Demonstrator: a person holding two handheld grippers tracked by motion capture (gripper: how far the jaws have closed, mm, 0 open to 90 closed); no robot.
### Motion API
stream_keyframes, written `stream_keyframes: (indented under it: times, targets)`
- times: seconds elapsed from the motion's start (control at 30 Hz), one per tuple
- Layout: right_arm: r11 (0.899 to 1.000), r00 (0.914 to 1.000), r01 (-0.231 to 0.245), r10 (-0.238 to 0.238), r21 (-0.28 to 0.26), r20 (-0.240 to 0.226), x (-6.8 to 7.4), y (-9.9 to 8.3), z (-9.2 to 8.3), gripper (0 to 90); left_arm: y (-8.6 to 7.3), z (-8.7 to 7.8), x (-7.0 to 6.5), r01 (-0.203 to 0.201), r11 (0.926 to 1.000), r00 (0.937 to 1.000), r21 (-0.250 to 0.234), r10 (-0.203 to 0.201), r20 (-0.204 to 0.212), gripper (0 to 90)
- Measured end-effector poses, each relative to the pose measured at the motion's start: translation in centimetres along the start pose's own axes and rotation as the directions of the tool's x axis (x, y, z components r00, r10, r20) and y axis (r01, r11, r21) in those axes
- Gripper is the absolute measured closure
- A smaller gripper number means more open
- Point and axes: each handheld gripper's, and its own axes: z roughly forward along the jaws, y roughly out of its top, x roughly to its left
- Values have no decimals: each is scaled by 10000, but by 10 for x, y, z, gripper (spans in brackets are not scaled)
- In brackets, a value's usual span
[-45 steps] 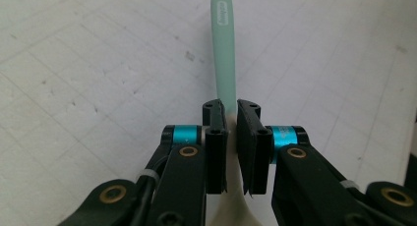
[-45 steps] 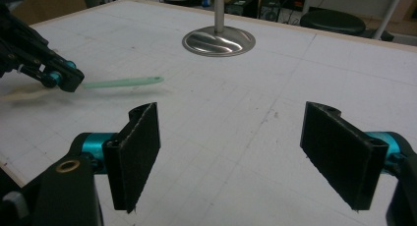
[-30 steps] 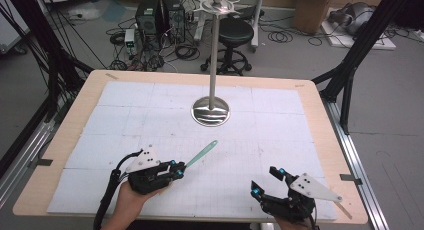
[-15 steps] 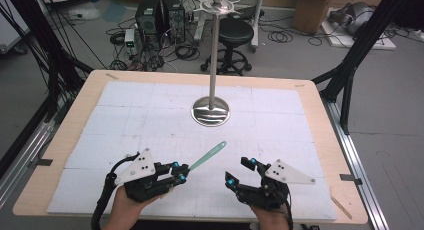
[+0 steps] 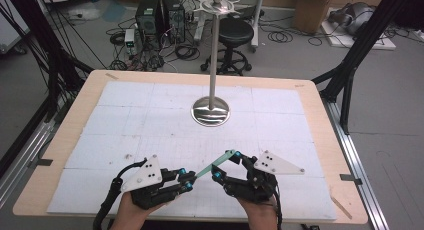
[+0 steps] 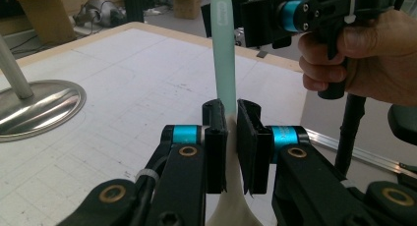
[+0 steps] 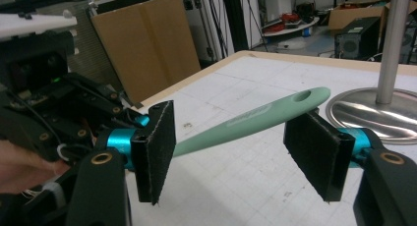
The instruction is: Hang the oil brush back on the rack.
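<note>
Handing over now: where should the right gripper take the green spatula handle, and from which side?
Judging by its pose, grip the free handle end of the spatula, near the hanging hole. The left gripper clamps the neck, leaving that end bare. The right gripper, whose jaws have just been closing, already straddles it; pinch across the flat faces.

Both hands come in low at the near edge of the bench, each wrapped around the body of a claw, the two angled inward so that their tips nearly meet in the middle. The left claw [image 5: 187, 179] points up and to the right with its jaws clamped tight on the pale end of a mint-green spatula [image 5: 216, 164]. The right claw [image 5: 227, 165] faces it just beside, its jaws have just been closing, and its pads [image 7: 156, 147] stand apart on either side of the spatula's handle without pressing it.
</note>
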Motion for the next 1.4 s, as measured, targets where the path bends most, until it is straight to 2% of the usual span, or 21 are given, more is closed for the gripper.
stream_keyframes:
  times: [0.27,0.4,0.43,0.7,0.9,1.0,1.03,1.1,1.17,1.27,1.37,1.4]
  targets:
    - [9993,9984,-310,301,-194,-477,1,4,1,489,-1,1,-3,-34,10000,10000,31,34,-17,817]
    - [9993,9980,-293,279,-235,-568,2,7,0,532,-1,2,-3,-24,10000,10000,22,24,16,817]
    - [9997,9978,-156,144,-192,-642,3,8,0,577,-1,2,-4,-27,10000,10000,68,26,16,817]
    - [9998,9958,-111,95,-175,-908,6,10,1,701,-2,4,-5,-127,9998,9998,165,125,157,816]
    - [9996,9916,-111,78,-249,-1294,7,11,0,747,-2,7,-5,-143,9997,9995,210,138,271,815]
    - [9996,9808,-120,67,-260,-1947,9,12,0,810,-3,10,-6,-125,9996,9987,256,112,496,814]
    - [9995,9754,-16,-52,-307,-2203,10,12,1,816,-3,10,-6,-101,9997,9980,242,86,624,814]
    - [9992,9700,230,-300,-317,-2411,11,14,1,817,-3,9,-5,-66,9998,9953,166,50,964,811]
    - [9986,9649,401,-477,-346,-2581,11,15,0,818,-3,8,-3,-28,9999,9907,108,13,1357,742]
    - [9983,9590,492,-562,-324,-2776,10,17,-1,818,-2,7,0,128,9999,9803,-88,-108,1972,649]
    - [9984,9455,478,-552,-310,-3209,7,18,-1,818,-2,5,3,197,9998,9713,-57,-178,2373,596]
    - [9984,9455,478,-552,-310,-3209,7,18,-1,818,-2,5,3,197,9998,9713,-57,-178,2373,588]
